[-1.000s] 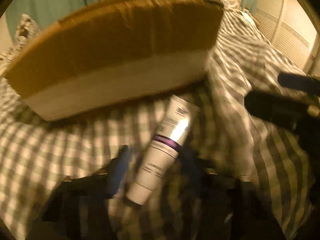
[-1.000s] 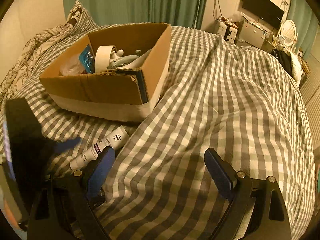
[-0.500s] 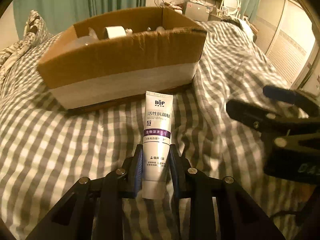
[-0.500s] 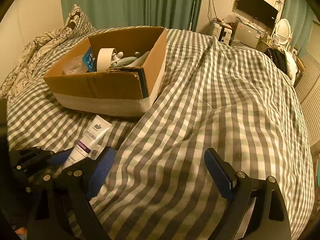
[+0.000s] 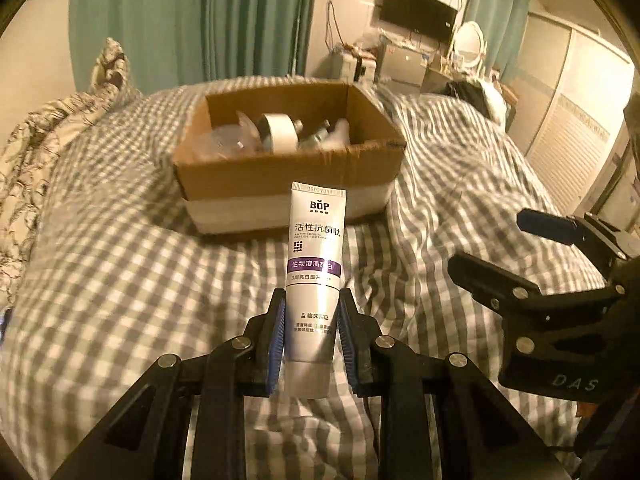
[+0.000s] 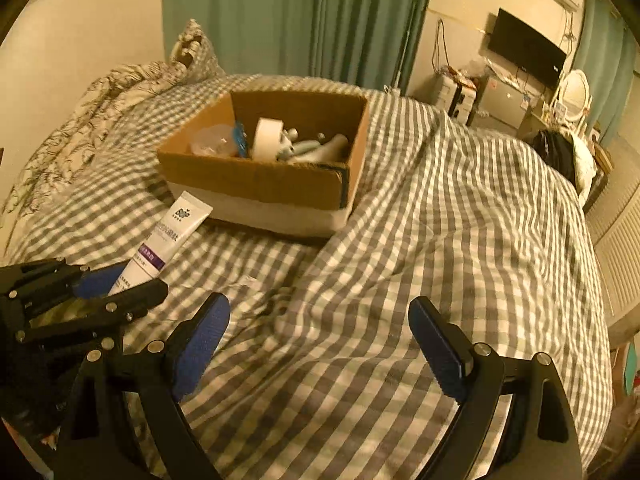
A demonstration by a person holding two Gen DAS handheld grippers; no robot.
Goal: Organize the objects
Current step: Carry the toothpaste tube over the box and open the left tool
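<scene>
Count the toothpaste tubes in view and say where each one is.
1: the toothpaste tube is clamped in the left gripper, raised in front of the cardboard box. More tubes may be hidden among the items in the box.

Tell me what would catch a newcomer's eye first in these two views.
First, the white BOP toothpaste tube, clamped near its cap end in the left gripper and raised above the checked bedspread. Just beyond it sits an open cardboard box on the bed, holding a roll of tape and other small items. The right gripper hangs open and empty over the bedspread, to the tube's right.
</scene>
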